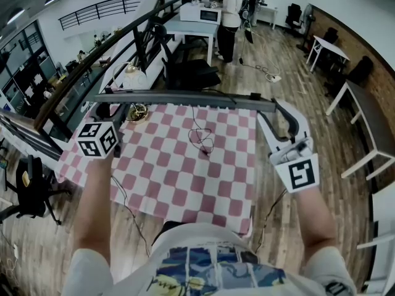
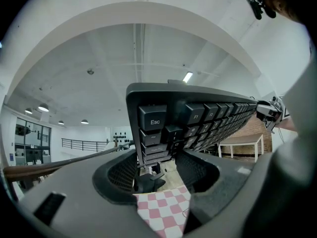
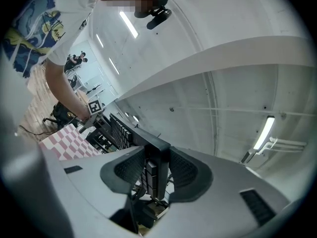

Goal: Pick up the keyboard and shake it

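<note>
A black keyboard [image 1: 185,98] hangs in the air above the checked table [image 1: 179,177], seen edge-on as a long dark bar in the head view. My left gripper [image 1: 110,108] is shut on its left end. In the left gripper view the Esc corner of the keyboard [image 2: 198,114] sits between the pads of that gripper [image 2: 157,155], keys facing down. My right gripper [image 1: 272,112] is shut on the right end. The right gripper view has the keyboard [image 3: 119,130] running away from that gripper [image 3: 156,165], its end clamped between the ribbed pads.
A thin dark cable [image 1: 200,137] lies looped on the pink-and-white cloth. A gold-coloured object [image 1: 137,111] stands at the table's far left corner. A railing [image 1: 92,60] runs along the left. White tables [image 1: 364,113] stand at the right, and a person [image 1: 231,17] stands far behind.
</note>
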The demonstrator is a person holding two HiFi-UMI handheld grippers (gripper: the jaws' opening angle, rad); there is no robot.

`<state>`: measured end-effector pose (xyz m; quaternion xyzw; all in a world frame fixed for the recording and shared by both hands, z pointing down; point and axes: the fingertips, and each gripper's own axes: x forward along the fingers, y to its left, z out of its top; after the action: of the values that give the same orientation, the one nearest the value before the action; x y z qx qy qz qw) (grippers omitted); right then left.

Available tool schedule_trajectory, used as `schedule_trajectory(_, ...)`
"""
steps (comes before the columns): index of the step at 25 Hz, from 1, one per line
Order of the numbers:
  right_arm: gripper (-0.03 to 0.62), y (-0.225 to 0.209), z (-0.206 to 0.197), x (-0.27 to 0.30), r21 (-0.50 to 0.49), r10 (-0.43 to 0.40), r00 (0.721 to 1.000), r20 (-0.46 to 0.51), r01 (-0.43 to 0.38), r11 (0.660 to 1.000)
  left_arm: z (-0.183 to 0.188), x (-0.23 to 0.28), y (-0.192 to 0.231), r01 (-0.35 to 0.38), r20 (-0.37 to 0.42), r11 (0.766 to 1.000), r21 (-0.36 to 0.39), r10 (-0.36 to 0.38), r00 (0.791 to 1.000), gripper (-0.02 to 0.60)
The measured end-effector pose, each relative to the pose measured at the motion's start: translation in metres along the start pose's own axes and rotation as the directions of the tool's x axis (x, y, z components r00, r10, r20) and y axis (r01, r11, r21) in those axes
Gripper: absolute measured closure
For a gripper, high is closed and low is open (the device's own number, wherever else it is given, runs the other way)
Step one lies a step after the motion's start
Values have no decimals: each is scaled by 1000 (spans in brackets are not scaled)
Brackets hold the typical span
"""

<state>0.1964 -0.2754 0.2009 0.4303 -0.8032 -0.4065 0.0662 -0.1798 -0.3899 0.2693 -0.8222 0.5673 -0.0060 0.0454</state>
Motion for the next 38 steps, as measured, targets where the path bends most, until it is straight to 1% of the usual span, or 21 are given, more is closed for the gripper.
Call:
schedule_trajectory(4,444,1,3,-2,-16,-2,1000,4,2,1000,-1,-1,-1,-1,0,1000,-6,1,1000,341)
schedule_trajectory(7,444,2,10,-2,-39,-1,999,34,2,999,-1,-2,-1,0,2,1000,-8,0,1000,341)
schedule_trajectory(13,447,3,18,-2,-74,3,998,56,1,997,1,-2,-1,-4,8,1000,-13,4,1000,341)
schedule_trajectory(32,447,5,20,-2,-85,-16,997,80,22,996,-2,0,0,-11,11,1000,-24,12,1000,341)
schedule_trajectory(38,447,4,18,-4,-80,-24,997,69,30,996,0,0,-2,-11,13,1000,-23,11,1000,342)
